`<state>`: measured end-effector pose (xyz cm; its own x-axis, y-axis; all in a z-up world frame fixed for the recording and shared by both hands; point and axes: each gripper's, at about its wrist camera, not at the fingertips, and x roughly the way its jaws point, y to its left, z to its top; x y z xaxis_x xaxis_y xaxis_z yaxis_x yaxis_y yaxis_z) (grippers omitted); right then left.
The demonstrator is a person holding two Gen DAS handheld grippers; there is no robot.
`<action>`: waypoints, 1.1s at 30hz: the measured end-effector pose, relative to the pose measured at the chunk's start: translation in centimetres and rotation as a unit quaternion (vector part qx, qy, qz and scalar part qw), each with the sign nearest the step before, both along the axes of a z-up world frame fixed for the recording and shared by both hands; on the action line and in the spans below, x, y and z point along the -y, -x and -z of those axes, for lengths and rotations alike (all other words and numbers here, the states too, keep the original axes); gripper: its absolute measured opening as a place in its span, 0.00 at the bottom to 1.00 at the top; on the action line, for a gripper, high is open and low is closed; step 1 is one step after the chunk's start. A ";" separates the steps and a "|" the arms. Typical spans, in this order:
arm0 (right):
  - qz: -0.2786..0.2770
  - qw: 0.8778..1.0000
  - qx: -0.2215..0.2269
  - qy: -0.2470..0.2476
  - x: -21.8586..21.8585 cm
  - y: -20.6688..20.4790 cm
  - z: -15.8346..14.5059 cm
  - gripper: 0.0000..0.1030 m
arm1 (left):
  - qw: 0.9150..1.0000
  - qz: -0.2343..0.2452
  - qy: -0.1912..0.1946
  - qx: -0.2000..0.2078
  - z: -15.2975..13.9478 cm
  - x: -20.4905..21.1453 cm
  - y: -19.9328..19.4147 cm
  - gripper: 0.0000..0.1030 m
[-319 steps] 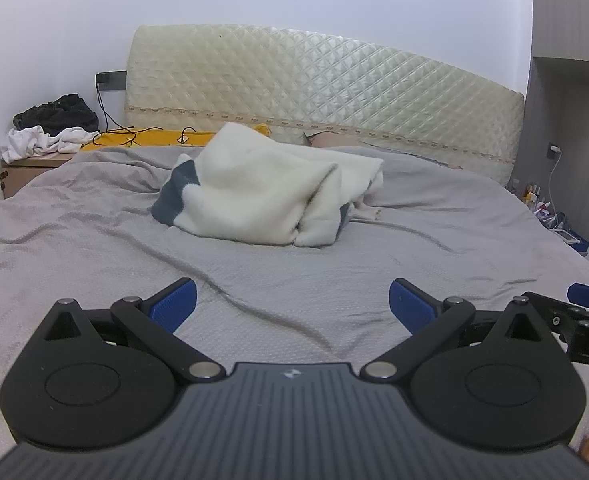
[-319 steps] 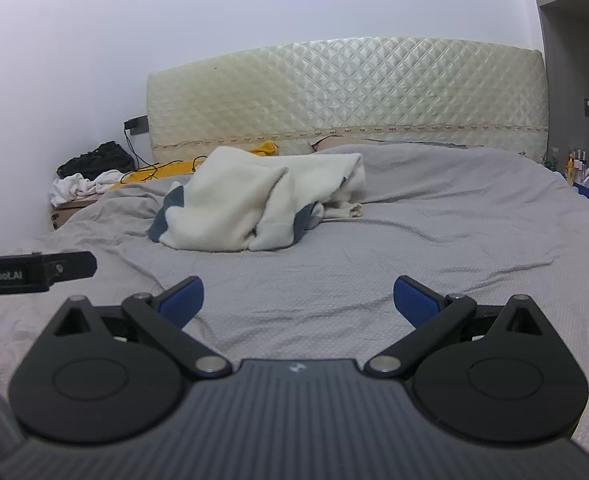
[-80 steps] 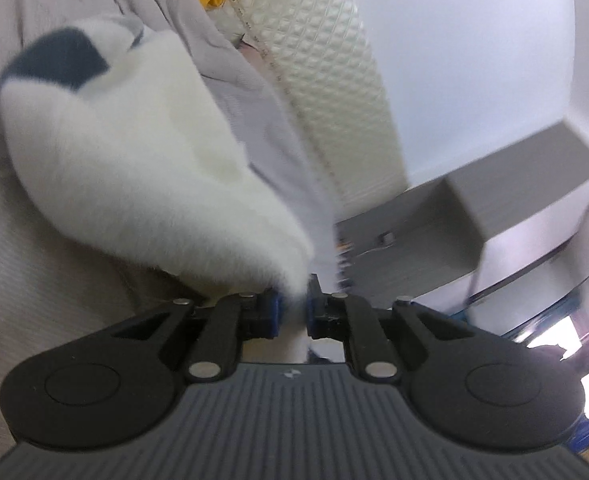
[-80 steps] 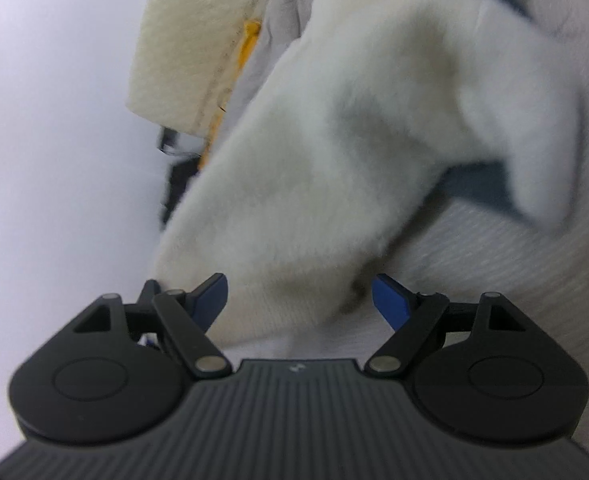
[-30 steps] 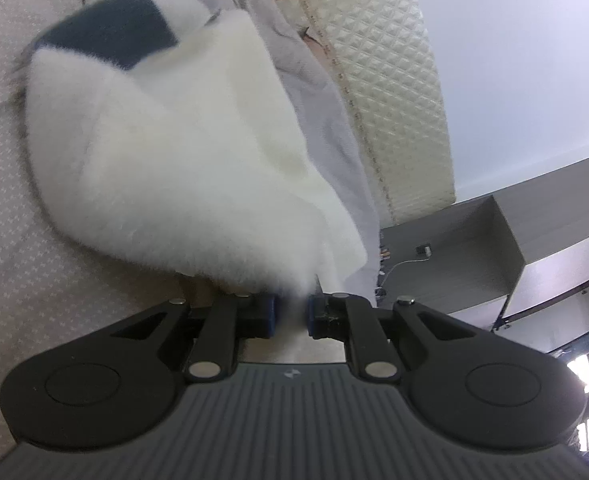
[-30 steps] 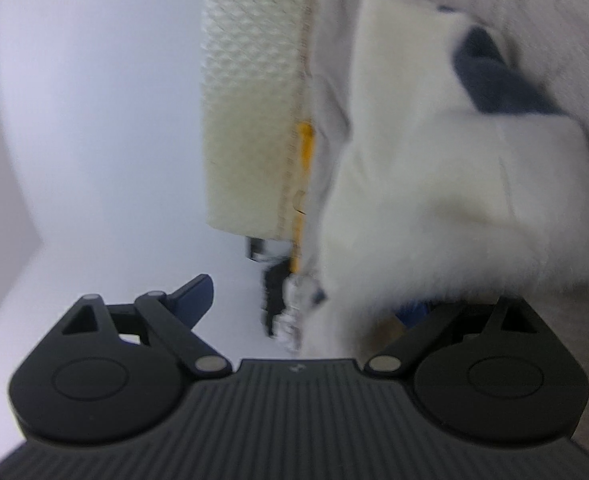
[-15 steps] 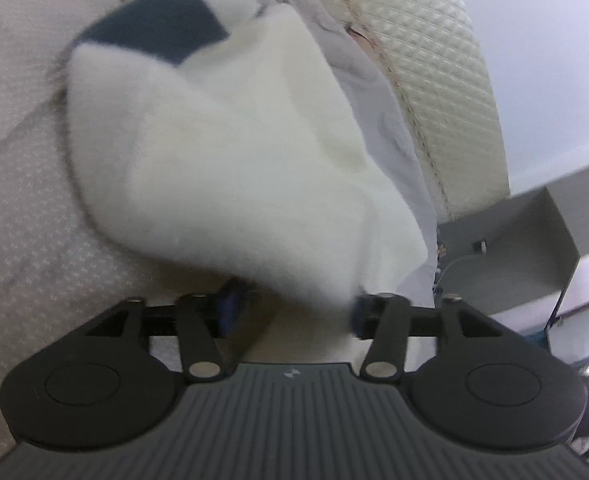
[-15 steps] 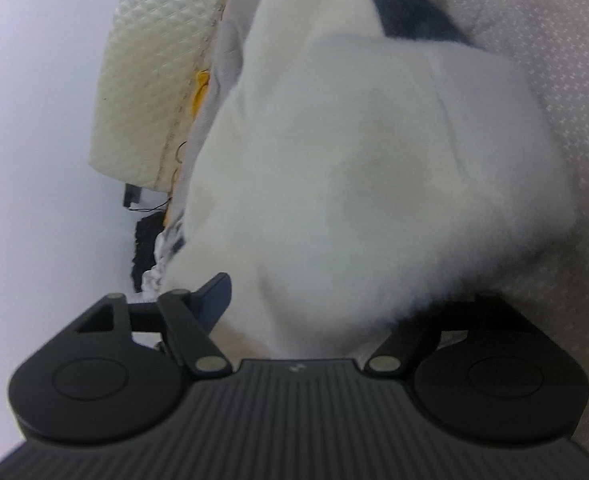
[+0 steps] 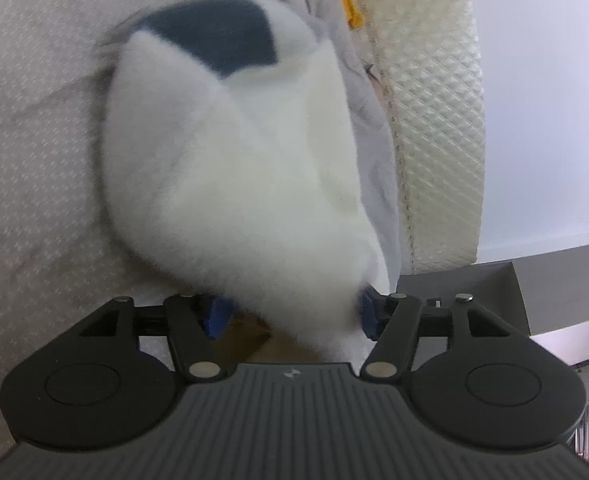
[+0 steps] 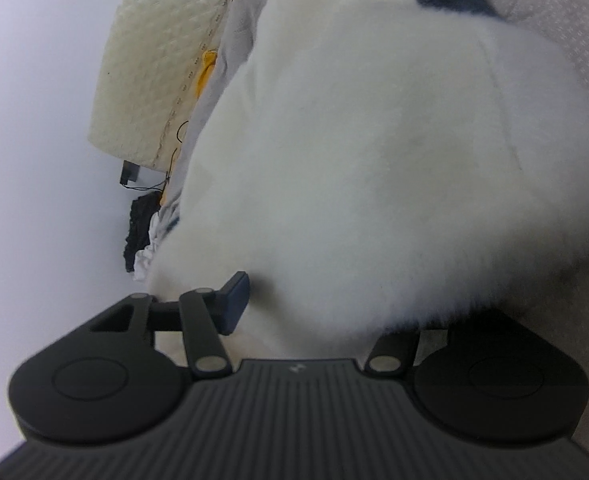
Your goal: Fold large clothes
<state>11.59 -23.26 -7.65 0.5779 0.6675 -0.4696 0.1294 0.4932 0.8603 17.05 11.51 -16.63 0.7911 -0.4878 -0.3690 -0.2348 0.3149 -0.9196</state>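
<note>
- Grey bedsheet fills the scene under both cameras, with a quilted cream headboard at the far end and pale wall beyond.
- On the sheet lies a bunched white fleece garment with a dark blue patch; it is not yet spread flat.
- At the left gripper the blue pads stand apart, and a near edge of the fleece sits between them, unclamped.
- Over the right gripper the fleece drapes: its left pad shows clear, but the pile hides the other, so I cannot tell its spread.
- Judgement: the step is taking fresh holds to open the garment out. Seek a hem or seam rather than loose pile, bite both layers' edge only, and keep the two holds well apart before lifting.
</note>
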 end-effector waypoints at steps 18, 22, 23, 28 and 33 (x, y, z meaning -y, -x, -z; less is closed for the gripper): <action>0.052 0.991 0.108 -0.055 4.9 0.0 -5.5 0.13 | 0.998 0.038 0.026 -0.038 1.1 0.6 -0.2 0.73; 0.049 0.992 0.110 -0.044 4.9 0.3 -5.8 0.13 | 0.995 0.055 0.048 -0.063 1.9 1.2 -0.5 0.73; 0.050 0.992 0.109 -0.044 4.9 0.3 -5.7 0.13 | 0.994 0.064 0.053 -0.067 2.0 1.6 -0.5 0.73; 0.051 0.993 0.100 -0.042 4.8 0.3 -5.2 0.13 | 0.994 0.095 0.022 -0.052 1.0 3.2 -0.9 0.72; 0.052 0.994 0.095 -0.023 4.7 0.1 -5.2 0.13 | 0.995 0.080 -0.042 -0.040 -0.2 3.4 -1.2 0.22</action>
<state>11.50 -27.96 -2.44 0.7207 0.6170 -0.3162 0.0113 0.4455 0.8952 18.27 8.13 -16.43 0.6722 -0.5700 -0.4725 -0.2468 0.4292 -0.8689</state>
